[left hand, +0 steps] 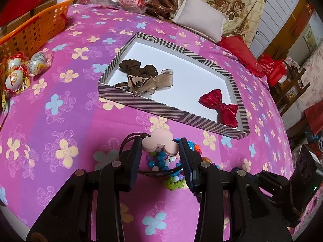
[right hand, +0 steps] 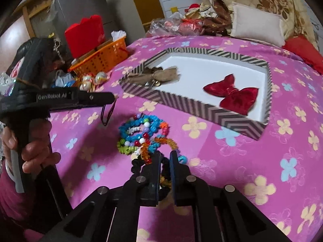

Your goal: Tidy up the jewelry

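While left tongs point(left hand: 160, 145) clamp pink hair tie point(left hand: 161, 141), right tongs point(right hand: 165, 156) pinch black scrunchie point(right hand: 139, 164) (bead pile point(right hand: 145, 135) adjacent).

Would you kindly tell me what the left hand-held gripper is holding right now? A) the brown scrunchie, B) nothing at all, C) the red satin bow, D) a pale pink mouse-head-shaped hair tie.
D: the left hand-held gripper is shut on the pink mouse-shaped hair tie, dark elastic loops dangling, while the red bow and brown scrunchie lie in the striped box.

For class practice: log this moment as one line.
left gripper: holds pink mouse-head hair tie | right gripper: grips black scrunchie | striped box: open
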`<control>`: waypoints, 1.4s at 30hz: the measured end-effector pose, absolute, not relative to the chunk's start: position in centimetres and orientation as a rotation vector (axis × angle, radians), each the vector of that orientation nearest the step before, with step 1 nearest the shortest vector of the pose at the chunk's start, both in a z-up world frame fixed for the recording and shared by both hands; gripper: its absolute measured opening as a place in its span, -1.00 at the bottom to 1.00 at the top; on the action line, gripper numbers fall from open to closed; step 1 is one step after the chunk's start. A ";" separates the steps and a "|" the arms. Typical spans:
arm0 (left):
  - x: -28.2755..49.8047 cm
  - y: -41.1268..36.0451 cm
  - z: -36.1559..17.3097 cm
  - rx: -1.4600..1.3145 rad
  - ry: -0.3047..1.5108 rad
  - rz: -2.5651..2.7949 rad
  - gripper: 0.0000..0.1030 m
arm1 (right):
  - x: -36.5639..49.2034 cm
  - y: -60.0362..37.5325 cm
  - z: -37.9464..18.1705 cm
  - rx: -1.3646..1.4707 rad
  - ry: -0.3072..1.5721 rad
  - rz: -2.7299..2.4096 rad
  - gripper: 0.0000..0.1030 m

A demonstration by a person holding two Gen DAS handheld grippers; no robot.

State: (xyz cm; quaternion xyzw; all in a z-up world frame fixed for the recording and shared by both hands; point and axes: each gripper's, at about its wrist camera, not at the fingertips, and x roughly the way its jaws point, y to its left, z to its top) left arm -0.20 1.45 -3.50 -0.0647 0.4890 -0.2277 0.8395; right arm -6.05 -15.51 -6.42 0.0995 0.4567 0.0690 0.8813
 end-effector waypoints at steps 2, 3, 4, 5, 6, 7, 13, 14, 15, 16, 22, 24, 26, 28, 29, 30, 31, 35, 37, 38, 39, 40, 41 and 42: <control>-0.2 1.4 -3.6 -0.133 1.037 -0.477 -0.30 | -5.5 -15.1 -6.8 0.212 0.970 0.144 -0.67; -0.2 1.4 -3.6 -0.133 1.039 -0.476 -0.30 | -4.9 -15.0 -7.1 0.242 0.981 0.144 -0.47; -0.2 1.3 -3.7 -0.133 1.042 -0.474 -0.30 | -4.6 -15.1 -7.2 0.264 0.983 0.146 -0.34; -0.1 1.2 -3.8 -0.133 1.043 -0.472 -0.30 | -4.2 -15.1 -7.3 0.305 0.982 0.152 -0.13; -0.1 1.1 -3.8 -0.130 1.041 -0.471 -0.30 | -4.0 -15.0 -7.4 0.317 0.982 0.154 -0.13; -0.1 1.0 -3.8 -0.127 1.040 -0.470 -0.30 | -3.7 -14.8 -7.5 0.312 0.989 0.153 -0.13; 0.0 0.6 -3.8 -0.120 1.043 -0.482 -0.30 | -3.0 -12.5 -7.8 0.200 1.022 0.144 -0.39; 0.1 0.5 -3.9 -0.119 1.046 -0.484 -0.30 | -2.8 -12.3 -8.1 0.188 1.032 0.133 -0.46; 0.1 0.4 -3.9 -0.119 1.047 -0.485 -0.30 | -2.6 -12.3 -8.5 0.185 1.037 0.130 -0.52; 0.1 0.3 -3.9 -0.119 1.047 -0.486 -0.30 | -2.5 -12.3 -8.8 0.187 1.041 0.129 -0.57; 0.0 -0.1 -3.7 -0.106 1.040 -0.489 -0.30 | -3.6 -14.5 -7.8 0.300 0.998 0.154 -0.83; 0.0 0.0 -3.7 -0.106 1.038 -0.486 -0.30 | -4.1 -15.4 -7.0 0.344 0.973 0.160 -0.83; 0.0 0.0 -3.6 -0.109 1.035 -0.486 -0.30 | -4.5 -16.2 -6.2 0.395 0.946 0.170 -0.83; -0.1 0.0 -3.5 -0.109 1.031 -0.485 -0.30 | -5.0 -17.0 -5.1 0.431 0.911 0.170 -0.83; -0.1 0.0 -3.5 -0.108 1.029 -0.485 -0.30 | -5.3 -17.4 -4.6 0.449 0.893 0.169 -0.83; -0.1 0.0 -3.5 -0.107 1.027 -0.485 -0.30 | -5.5 -17.9 -4.0 0.470 0.874 0.168 -0.83; -0.2 0.0 -3.4 -0.107 1.027 -0.485 -0.30 | -5.6 -18.1 -3.7 0.481 0.865 0.167 -0.83; -0.2 0.1 -3.4 -0.108 1.024 -0.483 -0.30 | -6.2 -19.2 -2.7 0.515 0.832 0.144 -0.83; -0.2 0.1 -3.4 -0.111 1.021 -0.482 -0.30 | -6.3 -19.5 -2.5 0.523 0.825 0.135 -0.83; -0.2 0.1 -3.4 -0.113 1.020 -0.481 -0.30 | -6.3 -19.7 -2.3 0.523 0.822 0.129 -0.83; -0.2 0.1 -3.4 -0.115 1.018 -0.481 -0.30 | -6.3 -19.9 -2.2 0.522 0.820 0.125 -0.83; -0.2 0.1 -3.3 -0.116 1.015 -0.483 -0.30 | -6.4 -20.0 -2.2 0.520 0.818 0.121 -0.83; -0.3 0.0 -3.2 -0.116 1.011 -0.486 -0.30 | -6.4 -20.1 -2.1 0.521 0.815 0.119 -0.83; -0.3 0.0 -3.2 -0.115 1.008 -0.488 -0.30 | -6.4 -20.2 -1.9 0.524 0.811 0.115 -0.83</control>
